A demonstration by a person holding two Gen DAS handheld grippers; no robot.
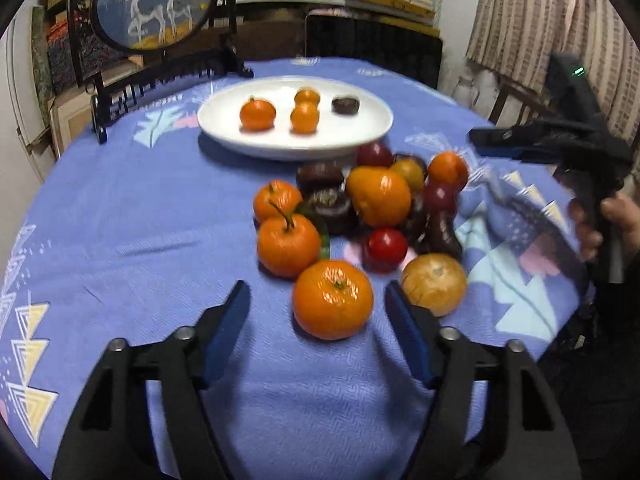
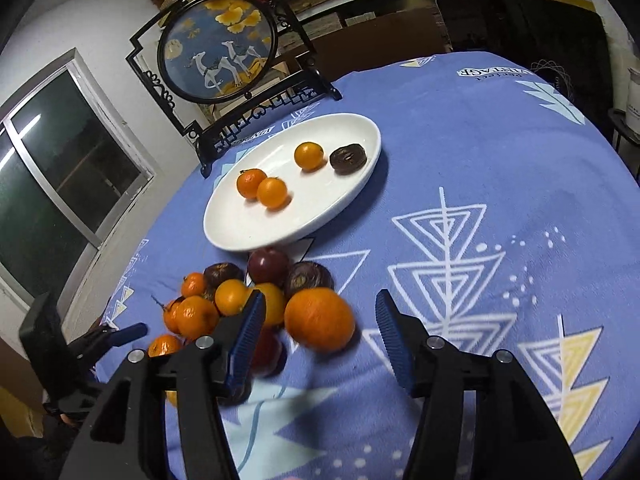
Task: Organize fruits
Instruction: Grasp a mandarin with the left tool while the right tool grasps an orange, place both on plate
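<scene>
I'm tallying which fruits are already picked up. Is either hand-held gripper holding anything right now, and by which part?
Nothing is held. The left hand-held gripper stands open around a mandarin without touching it; the right hand-held gripper is open near an orange.

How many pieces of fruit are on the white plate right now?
4 on the white plate: a tangerine touching a smaller orange fruit near its left end, another small orange fruit mid-plate, and a dark brown fruit at the right end. None look hidden.
</scene>
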